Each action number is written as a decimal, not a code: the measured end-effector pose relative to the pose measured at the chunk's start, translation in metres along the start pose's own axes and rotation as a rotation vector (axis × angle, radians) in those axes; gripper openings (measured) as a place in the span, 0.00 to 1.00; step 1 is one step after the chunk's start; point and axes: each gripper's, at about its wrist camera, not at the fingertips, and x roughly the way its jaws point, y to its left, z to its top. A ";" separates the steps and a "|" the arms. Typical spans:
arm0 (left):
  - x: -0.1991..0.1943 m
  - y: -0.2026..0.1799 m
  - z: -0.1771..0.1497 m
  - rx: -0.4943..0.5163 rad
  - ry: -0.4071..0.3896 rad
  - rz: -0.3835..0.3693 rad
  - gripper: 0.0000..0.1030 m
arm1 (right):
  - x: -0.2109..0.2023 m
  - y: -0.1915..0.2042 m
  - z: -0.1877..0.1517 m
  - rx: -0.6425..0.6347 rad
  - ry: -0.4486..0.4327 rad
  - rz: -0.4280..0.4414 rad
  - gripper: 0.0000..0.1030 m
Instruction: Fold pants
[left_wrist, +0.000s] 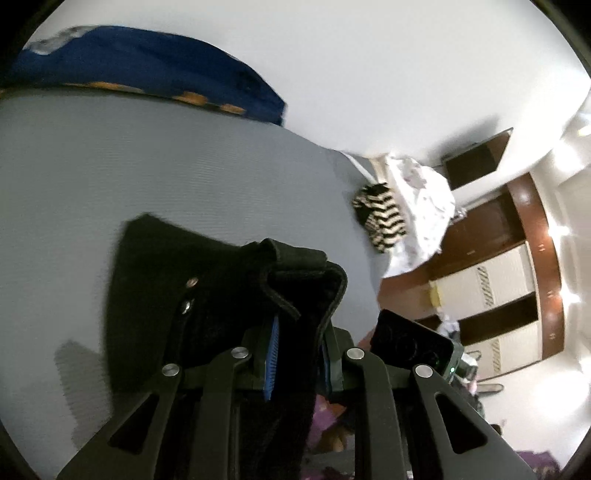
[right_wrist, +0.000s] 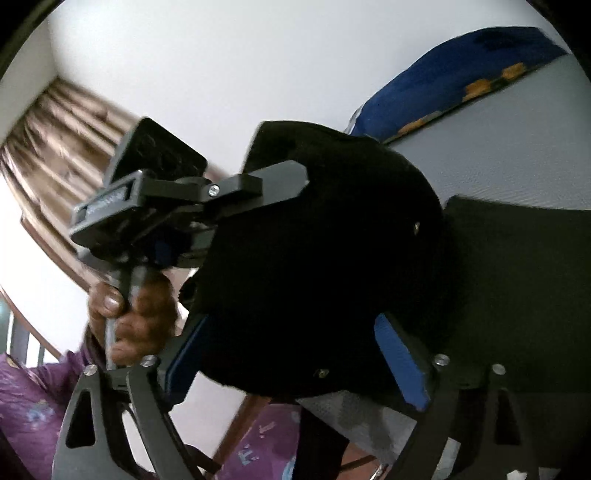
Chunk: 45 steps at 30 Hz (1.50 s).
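The black pants (left_wrist: 221, 280) hang up off the grey bed sheet (left_wrist: 110, 166). Their waistband with two metal studs is bunched between the blue pads of my left gripper (left_wrist: 295, 354), which is shut on it. In the right wrist view the left gripper (right_wrist: 291, 181), held by a hand (right_wrist: 136, 314), clamps the top of the dark bundle of pants (right_wrist: 314, 258). My right gripper (right_wrist: 295, 362) is open. Its blue pads (right_wrist: 402, 362) stand wide apart on either side of the hanging cloth. More of the pants lie flat on the sheet (right_wrist: 517, 147) to the right.
A blue pillow (left_wrist: 147, 70) with orange patches lies at the far side of the bed, also in the right wrist view as the pillow (right_wrist: 461, 77). A striped cloth (left_wrist: 380, 218) and a white bundle (left_wrist: 424, 199) sit off the bed's corner. Beyond stand a wardrobe (left_wrist: 498, 266) and curtains (right_wrist: 66, 147).
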 end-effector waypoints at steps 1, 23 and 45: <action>0.013 -0.005 0.003 -0.012 0.010 -0.022 0.18 | -0.018 -0.010 0.003 0.014 -0.020 -0.008 0.91; 0.101 -0.019 -0.010 0.122 0.014 0.013 0.59 | -0.123 -0.163 -0.021 0.361 -0.122 -0.020 0.63; 0.123 0.040 -0.086 0.041 0.027 -0.054 0.63 | -0.216 -0.121 -0.037 0.238 -0.198 -0.055 0.57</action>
